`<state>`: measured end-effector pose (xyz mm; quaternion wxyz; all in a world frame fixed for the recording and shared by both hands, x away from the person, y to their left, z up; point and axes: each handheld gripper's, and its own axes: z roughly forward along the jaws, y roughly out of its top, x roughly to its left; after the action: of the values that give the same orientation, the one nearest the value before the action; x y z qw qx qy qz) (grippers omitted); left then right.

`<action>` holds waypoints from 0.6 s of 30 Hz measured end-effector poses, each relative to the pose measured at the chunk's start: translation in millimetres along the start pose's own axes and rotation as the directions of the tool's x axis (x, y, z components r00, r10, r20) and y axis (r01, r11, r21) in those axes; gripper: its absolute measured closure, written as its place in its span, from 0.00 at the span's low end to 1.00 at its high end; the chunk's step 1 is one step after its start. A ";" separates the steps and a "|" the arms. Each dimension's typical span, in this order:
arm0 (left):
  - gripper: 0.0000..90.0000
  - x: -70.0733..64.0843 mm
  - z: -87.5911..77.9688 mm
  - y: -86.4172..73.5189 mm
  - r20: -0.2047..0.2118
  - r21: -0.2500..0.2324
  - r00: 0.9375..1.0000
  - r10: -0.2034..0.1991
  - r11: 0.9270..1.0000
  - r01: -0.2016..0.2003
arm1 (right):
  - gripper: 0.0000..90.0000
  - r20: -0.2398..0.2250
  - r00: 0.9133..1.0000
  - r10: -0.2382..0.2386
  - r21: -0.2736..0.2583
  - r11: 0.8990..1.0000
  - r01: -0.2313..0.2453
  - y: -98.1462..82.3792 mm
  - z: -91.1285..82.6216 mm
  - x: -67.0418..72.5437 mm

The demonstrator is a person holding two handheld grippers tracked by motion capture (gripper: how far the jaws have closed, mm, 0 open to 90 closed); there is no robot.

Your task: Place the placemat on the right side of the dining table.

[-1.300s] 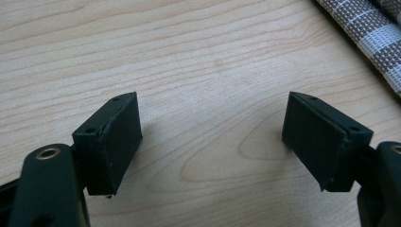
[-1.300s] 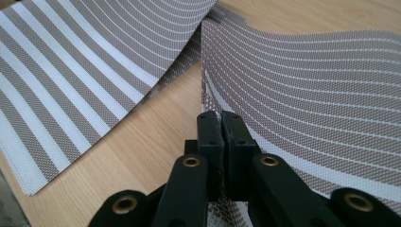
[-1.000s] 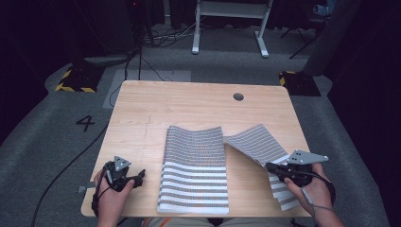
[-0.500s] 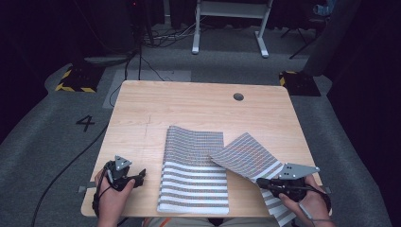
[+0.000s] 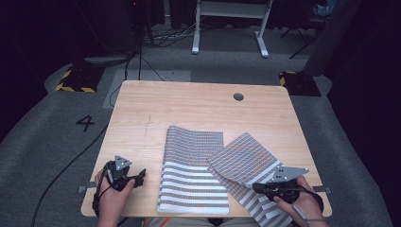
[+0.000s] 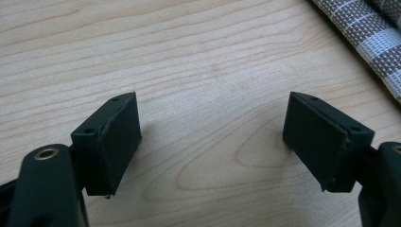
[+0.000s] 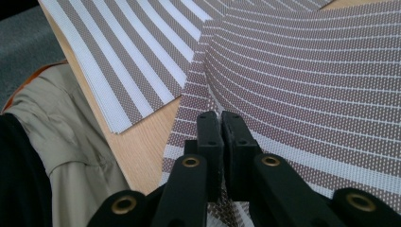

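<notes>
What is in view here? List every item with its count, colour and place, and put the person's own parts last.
Striped placemats: a stack, brown and white, near edge of the table, middle.
Lifted placemat: one, brown and white, curled up right of the stack, pinched by the right gripper.
Table: one, light wood, centre, with a round hole at its far right.
Floor number 4: one, black, left of the table.
White frame: one, behind the table.
Left gripper: black, open, over bare wood.
Right gripper: black, shut on the lifted placemat.
</notes>
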<state>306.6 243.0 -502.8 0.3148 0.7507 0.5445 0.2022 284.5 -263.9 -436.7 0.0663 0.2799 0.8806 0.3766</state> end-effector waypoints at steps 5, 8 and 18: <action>0.22 -0.3 0.3 0.1 0.003 0.000 1.000 -0.001 1.000 0.001 | 0.99 0.025 1.000 -0.012 -0.026 1.000 0.013 8.7 -4.6 -0.4; 0.22 -0.3 0.3 0.1 0.003 0.000 1.000 -0.001 1.000 0.001 | 0.99 0.046 0.998 -0.035 -0.056 0.998 0.038 17.9 -13.8 -2.1; 0.26 -3.2 -2.0 -2.1 -0.001 -0.005 1.000 0.007 1.000 -0.007 | 0.99 0.166 0.982 -0.086 -0.130 0.986 0.108 42.6 -50.6 -17.5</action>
<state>302.9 240.9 -502.6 0.3158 0.7517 0.5415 0.2048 301.4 -281.2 -372.7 0.1742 0.2604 0.8569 0.4093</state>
